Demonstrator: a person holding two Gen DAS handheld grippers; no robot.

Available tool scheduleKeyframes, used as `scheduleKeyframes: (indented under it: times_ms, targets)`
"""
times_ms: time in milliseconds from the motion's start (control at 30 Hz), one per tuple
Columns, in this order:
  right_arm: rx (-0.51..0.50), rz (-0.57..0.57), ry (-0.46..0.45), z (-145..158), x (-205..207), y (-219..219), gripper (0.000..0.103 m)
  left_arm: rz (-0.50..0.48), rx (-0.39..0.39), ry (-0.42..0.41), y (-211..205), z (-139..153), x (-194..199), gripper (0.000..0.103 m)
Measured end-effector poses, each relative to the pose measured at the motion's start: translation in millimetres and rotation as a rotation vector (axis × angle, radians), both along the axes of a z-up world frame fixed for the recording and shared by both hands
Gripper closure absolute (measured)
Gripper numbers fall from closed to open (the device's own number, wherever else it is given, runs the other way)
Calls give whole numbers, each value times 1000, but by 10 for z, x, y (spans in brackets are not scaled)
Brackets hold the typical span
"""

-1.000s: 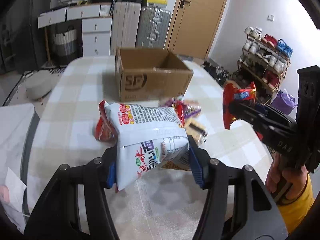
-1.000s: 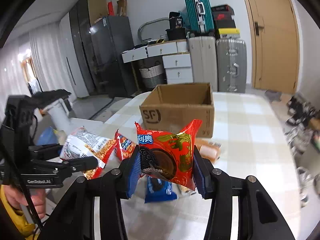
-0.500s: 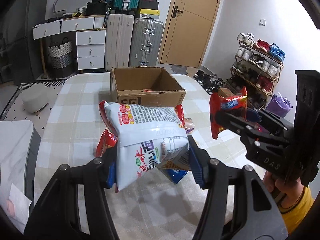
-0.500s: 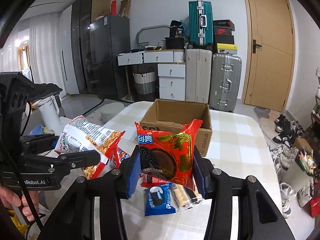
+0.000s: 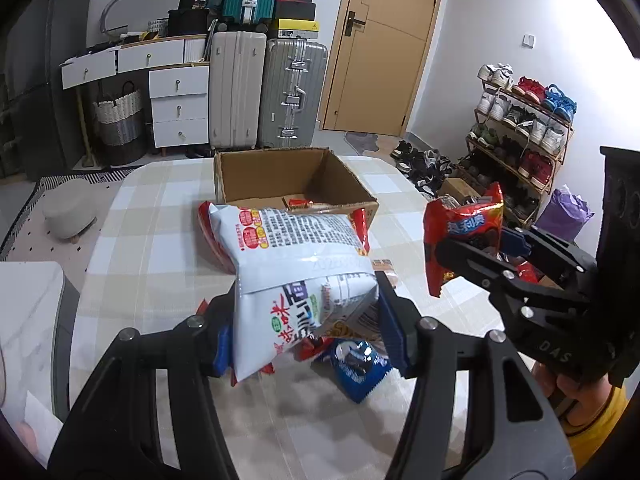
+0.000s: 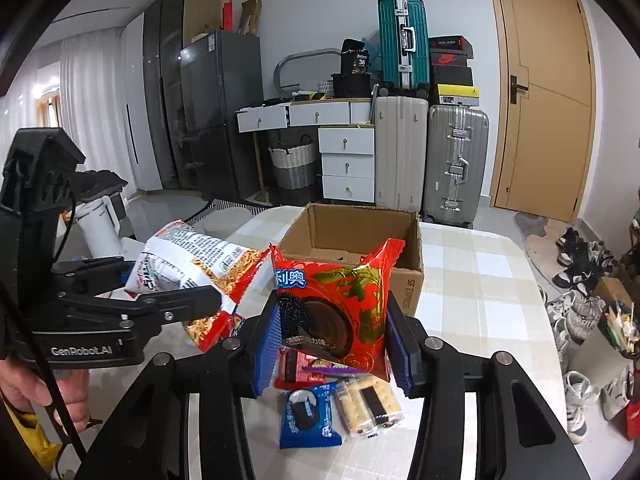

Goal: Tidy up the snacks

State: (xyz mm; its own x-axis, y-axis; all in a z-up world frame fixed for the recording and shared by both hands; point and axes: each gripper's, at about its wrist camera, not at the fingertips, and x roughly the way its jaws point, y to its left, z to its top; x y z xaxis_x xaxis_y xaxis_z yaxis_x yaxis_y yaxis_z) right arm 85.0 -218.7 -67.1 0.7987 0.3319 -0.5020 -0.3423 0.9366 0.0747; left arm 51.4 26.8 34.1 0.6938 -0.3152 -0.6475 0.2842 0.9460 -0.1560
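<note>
My left gripper (image 5: 306,330) is shut on a white and red noodle snack bag (image 5: 296,264) and holds it above the table; the bag also shows in the right wrist view (image 6: 192,264). My right gripper (image 6: 332,338) is shut on a red Oreo pack (image 6: 334,304), also seen in the left wrist view (image 5: 464,236). An open cardboard box (image 5: 292,184) stands ahead in the middle of the table (image 5: 160,240), with a small pack inside. Both held snacks are in front of the box (image 6: 352,240).
Loose snacks lie on the table below the grippers: a blue Oreo pack (image 6: 308,412), a cracker pack (image 6: 368,404), red packs (image 6: 296,364). Suitcases (image 6: 452,160) and drawers (image 6: 348,164) stand behind. A shoe rack (image 5: 520,128) is at the right.
Both grippers have risen with their snacks, so the box looks lower and its inside shows. The right gripper with the red pack has come closer to the left one.
</note>
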Motion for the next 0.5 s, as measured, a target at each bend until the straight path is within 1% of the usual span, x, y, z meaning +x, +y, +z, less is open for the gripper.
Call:
scheduleKeyframes:
  times_ms: [167, 267, 500]
  targets:
    - [32, 15, 5, 35, 90, -54, 56, 0, 34, -18, -133, 124, 188, 48]
    - [65, 35, 15, 101, 195, -89, 56, 1, 48, -33, -194, 234, 317, 48]
    - [104, 64, 16, 323, 444, -166, 56, -8, 73, -52, -366, 505, 644, 47]
